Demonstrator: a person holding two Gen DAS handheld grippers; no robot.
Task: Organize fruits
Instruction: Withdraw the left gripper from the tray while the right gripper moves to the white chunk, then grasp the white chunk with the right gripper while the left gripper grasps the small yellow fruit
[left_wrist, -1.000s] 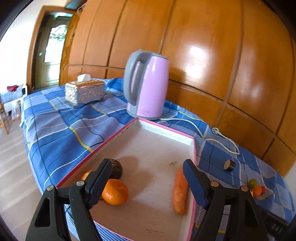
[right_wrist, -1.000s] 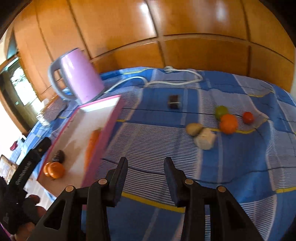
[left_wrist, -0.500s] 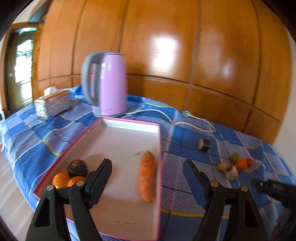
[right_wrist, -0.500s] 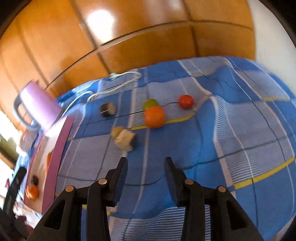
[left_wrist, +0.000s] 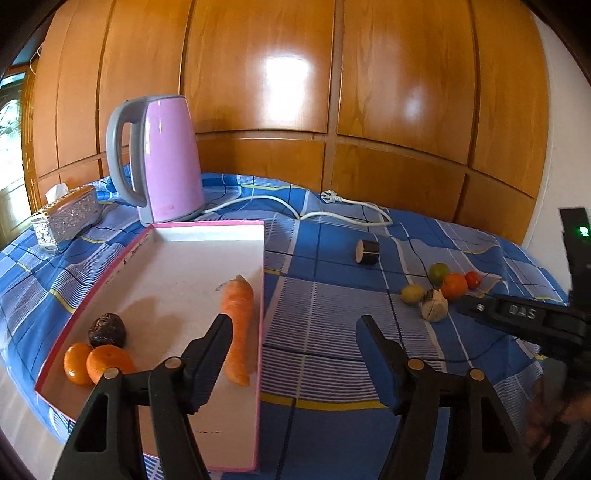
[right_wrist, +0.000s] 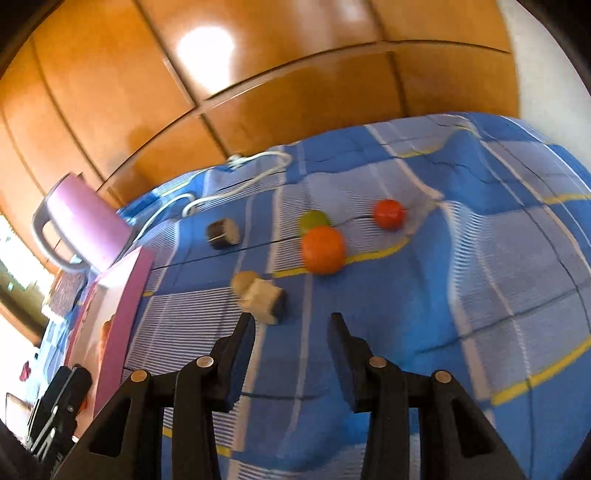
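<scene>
Fruits (right_wrist: 323, 249) nearer right tool (right_wrist: 291, 332) | left tool (left_wrist: 295, 343) closing, empty

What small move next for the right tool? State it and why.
Probably ease the right tool forward onto the pale chunk just ahead: nothing sits between its pads, and that piece is the nearest one outside the tray.

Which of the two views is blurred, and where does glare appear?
Right wrist view: motion blur smears the orange and the tablecloth; glare on the wood wall. Left wrist view: sharp; bright glare patches on the same wall; fisheye bends its panel lines.
</scene>
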